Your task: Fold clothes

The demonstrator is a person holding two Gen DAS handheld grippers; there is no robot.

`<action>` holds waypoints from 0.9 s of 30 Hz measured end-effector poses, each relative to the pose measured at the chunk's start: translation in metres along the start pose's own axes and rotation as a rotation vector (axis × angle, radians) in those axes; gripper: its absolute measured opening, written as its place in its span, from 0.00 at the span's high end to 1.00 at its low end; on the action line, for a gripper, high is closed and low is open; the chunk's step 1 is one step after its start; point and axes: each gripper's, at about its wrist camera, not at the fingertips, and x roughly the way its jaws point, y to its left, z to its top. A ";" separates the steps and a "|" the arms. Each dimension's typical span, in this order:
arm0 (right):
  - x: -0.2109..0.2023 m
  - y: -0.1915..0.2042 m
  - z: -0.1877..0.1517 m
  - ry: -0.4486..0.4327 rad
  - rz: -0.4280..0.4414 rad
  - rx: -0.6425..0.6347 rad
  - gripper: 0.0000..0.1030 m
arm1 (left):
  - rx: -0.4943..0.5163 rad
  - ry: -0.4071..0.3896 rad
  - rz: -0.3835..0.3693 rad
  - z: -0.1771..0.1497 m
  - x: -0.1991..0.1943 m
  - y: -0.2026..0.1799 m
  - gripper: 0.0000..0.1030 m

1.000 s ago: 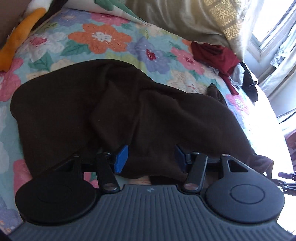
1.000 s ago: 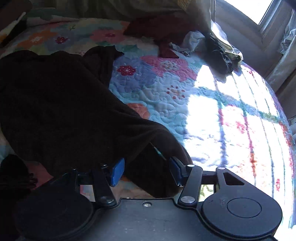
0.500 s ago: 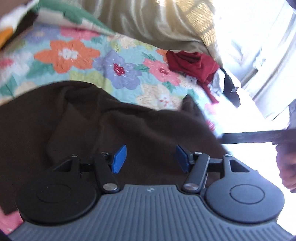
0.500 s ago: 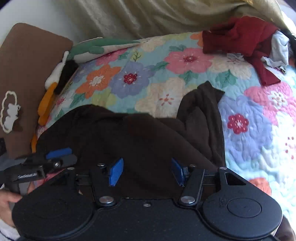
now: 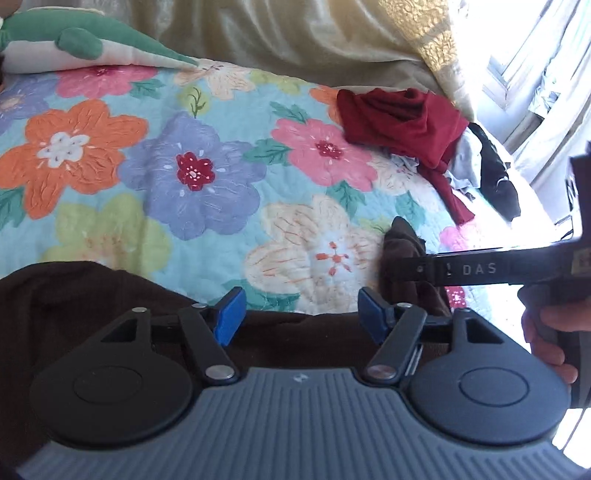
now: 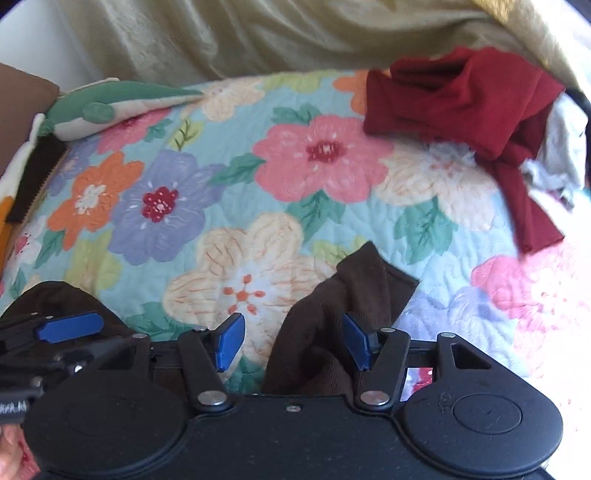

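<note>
A dark brown garment lies on the flowered quilt, mostly under my grippers in both views. My left gripper is open just above its far edge, with nothing between the blue pads. A raised end of the brown garment stands between the fingers of my right gripper, close to the right pad; the jaws are wide open and not closed on it. In the left wrist view the right gripper reaches in from the right over that end, held by a hand.
A crumpled red garment lies at the quilt's far right, beside a grey and black heap of clothes. A green and white plush toy rests at the far left. Beige drapery borders the back. Bare quilt fills the middle.
Both grippers have moved forward over the brown garment toward its far edge and drawn close together. The right gripper has swung from the sunlit side to the garment's raised end.
</note>
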 end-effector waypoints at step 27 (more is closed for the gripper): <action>-0.095 -0.023 -0.176 -0.054 -0.072 0.062 0.95 | 0.030 -0.011 -0.054 -0.017 -0.008 0.002 0.28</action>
